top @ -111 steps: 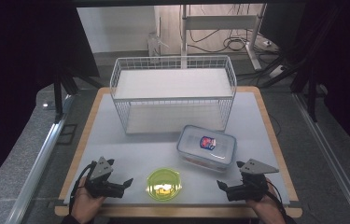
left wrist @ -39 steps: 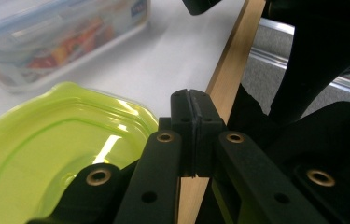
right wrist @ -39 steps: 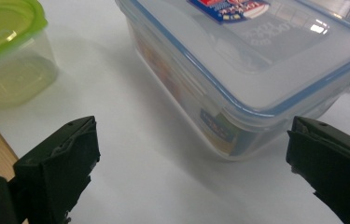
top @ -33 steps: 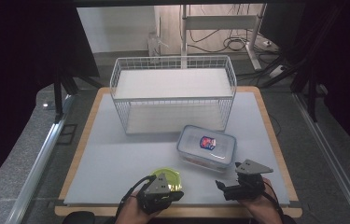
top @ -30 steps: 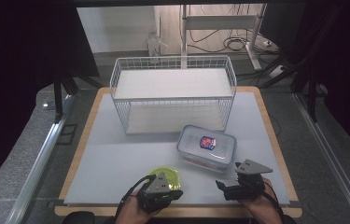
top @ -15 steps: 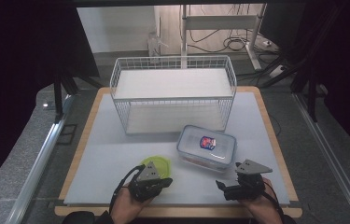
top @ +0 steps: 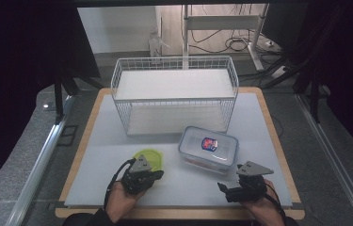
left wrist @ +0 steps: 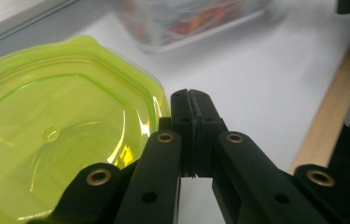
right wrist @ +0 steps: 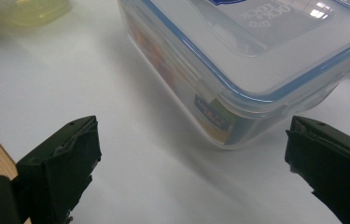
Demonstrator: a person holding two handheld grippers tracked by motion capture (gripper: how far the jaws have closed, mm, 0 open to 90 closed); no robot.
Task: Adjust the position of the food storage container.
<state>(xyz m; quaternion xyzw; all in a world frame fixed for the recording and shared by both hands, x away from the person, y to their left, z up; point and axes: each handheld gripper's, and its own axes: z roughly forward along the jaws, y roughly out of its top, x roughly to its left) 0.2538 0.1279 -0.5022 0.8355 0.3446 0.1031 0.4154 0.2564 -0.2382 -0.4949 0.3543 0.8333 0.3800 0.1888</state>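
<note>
On the white table (top: 117, 141), toward its far edge, stands the white wire rack (top: 174, 92), and it sits where it sat in the earlier high views. Nearer the person, right of centre, lies the clear lidded food box (top: 208, 147) with a blue-rimmed lid and a small label on top; it too has kept its place. Just left of it lies the yellow-green lid (top: 148, 156), a shallow translucent plastic piece. A second ago this lid lay closer to the table's near edge, under the left hand; now it rests farther in, nearer the rack and beside the food box.

At the lid's near rim is the left gripper (top: 154, 175), which has travelled along with it from the left corner where it rested in the earliest picture. Its jaws are pressed fully together in the left gripper view, the tips (left wrist: 192, 100) lying against the lid's edge (left wrist: 60, 135); whether they pinch the rim or merely touch it is hard to tell.

The right gripper (top: 226, 189) rests at the near right, unmoved, its jaws spread wide with nothing between them, facing a corner of the food box (right wrist: 256, 70).
</note>
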